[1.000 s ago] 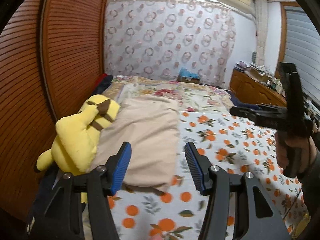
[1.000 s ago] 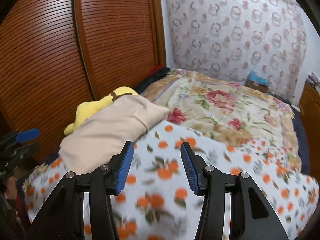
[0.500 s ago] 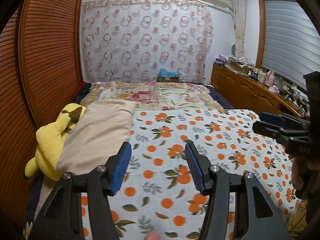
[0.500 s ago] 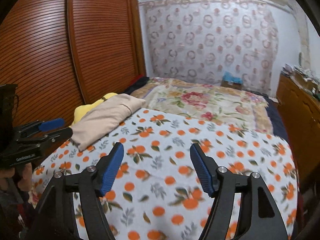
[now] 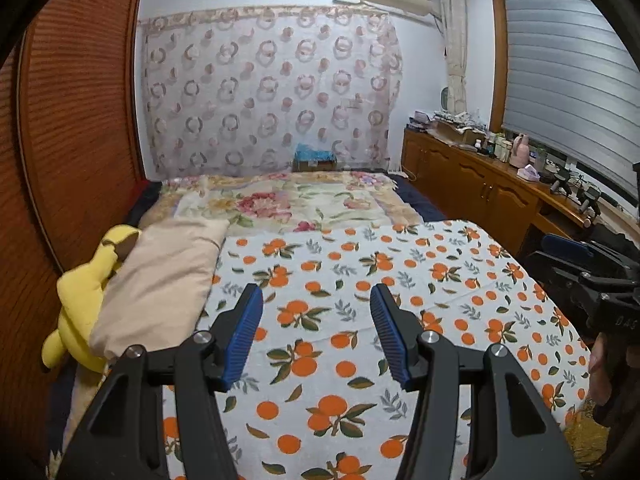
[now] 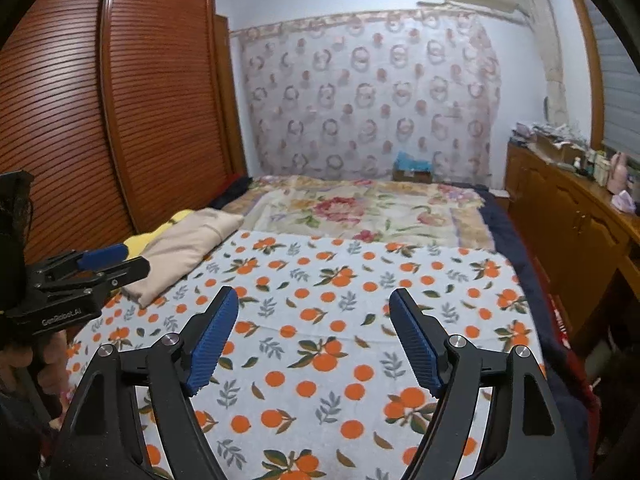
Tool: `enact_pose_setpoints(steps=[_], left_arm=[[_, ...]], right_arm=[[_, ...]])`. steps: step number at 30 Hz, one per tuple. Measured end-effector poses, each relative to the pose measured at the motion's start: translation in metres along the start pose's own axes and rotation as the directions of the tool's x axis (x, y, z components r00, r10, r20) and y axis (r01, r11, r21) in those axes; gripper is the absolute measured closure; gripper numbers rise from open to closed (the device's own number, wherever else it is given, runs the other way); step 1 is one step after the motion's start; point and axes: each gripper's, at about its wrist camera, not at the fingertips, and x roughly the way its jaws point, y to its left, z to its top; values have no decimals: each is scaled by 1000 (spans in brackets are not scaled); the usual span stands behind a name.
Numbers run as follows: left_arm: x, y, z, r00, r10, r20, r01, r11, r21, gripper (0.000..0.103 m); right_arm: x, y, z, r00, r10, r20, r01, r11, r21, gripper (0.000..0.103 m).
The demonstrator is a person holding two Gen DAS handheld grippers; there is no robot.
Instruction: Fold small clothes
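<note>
Opening right tongs (image 6: 314, 340) above bedsheet (image 6: 320, 280).

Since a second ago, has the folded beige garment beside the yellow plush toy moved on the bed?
No. The folded beige garment lies against the yellow plush toy beside the wooden wardrobe, as before; only the cameras pulled back.

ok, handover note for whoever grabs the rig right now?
Left gripper: open, empty, over the orange-print sheet.
Right gripper: jaws opening, nothing between them, over the same sheet.
Beige garment: lying folded at the sheet's left edge, against the yellow plush.
Done: that piece looks folded.
Left: no other clothes in view; find the next piece.
</note>
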Motion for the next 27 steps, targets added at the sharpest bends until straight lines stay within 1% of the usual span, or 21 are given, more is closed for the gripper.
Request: enact_pose_setpoints(steps=[9,16,20,27], left_arm=[[-23,-3,20,999,6,47,-6,1000,-5,48],[-38,-6,32,996,6,90,-7,1000,9,48],[-42,-6,34,995,11,98,-12,1000,9,48],[-41,-6,31,996,14,93,-15,1000,9,48]], right_arm=[[-30,-2,13,991,-96,88,95,995,21,23],[-42,-5,17,982,-142,123,140,990,27,23],[-45,-5,17,978,-159,134,157,987,25,23],[-46,-5,15,978,-158,134,156,987,26,23]])
